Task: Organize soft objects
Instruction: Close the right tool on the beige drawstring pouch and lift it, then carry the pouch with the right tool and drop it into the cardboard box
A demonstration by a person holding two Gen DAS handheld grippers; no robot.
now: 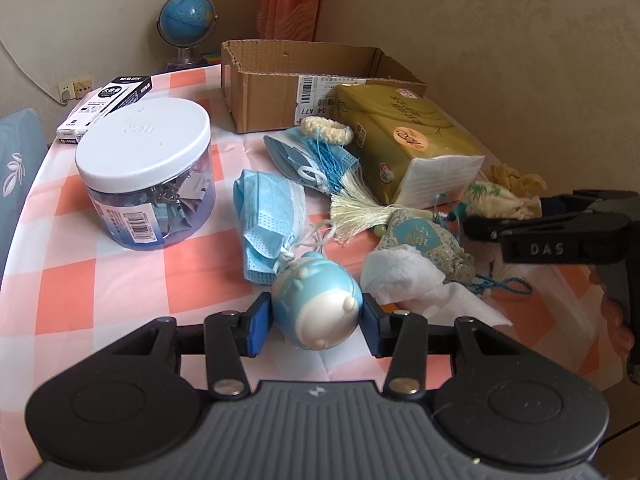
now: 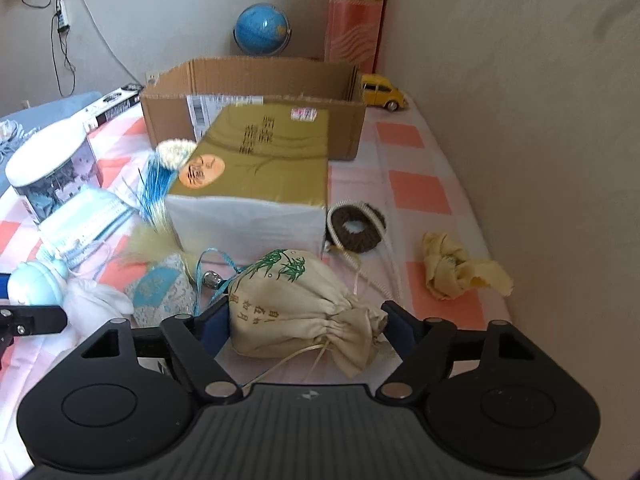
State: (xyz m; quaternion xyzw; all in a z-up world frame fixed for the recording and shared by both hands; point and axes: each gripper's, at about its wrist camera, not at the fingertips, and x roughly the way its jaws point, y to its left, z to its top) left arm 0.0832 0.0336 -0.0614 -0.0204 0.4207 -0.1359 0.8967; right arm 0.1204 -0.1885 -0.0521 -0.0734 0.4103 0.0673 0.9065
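My left gripper (image 1: pixel 316 320) is shut on a blue and white squishy toy (image 1: pixel 318 306) near the table's front. My right gripper (image 2: pixel 304 330) stands around a cream drawstring pouch with green bamboo print (image 2: pixel 296 304); its blue pads sit at both sides of the pouch, which rests on the cloth. The right gripper also shows in the left wrist view (image 1: pixel 560 236) at the right. Blue face masks (image 1: pixel 266 216), a tasselled charm (image 1: pixel 328 132), an embroidered sachet (image 1: pixel 424 240), crumpled white tissue (image 1: pixel 404 276) and a gold tissue pack (image 1: pixel 404 140) lie between them. An open cardboard box (image 1: pixel 280 80) stands behind.
A clear jar with a white lid (image 1: pixel 146 172) and a black and white carton (image 1: pixel 104 104) stand at the left. A brown ring with cord (image 2: pixel 356 228), a yellow cloth scrap (image 2: pixel 456 268) and a yellow toy car (image 2: pixel 384 94) lie by the right wall. A globe (image 2: pixel 262 28) stands behind the box.
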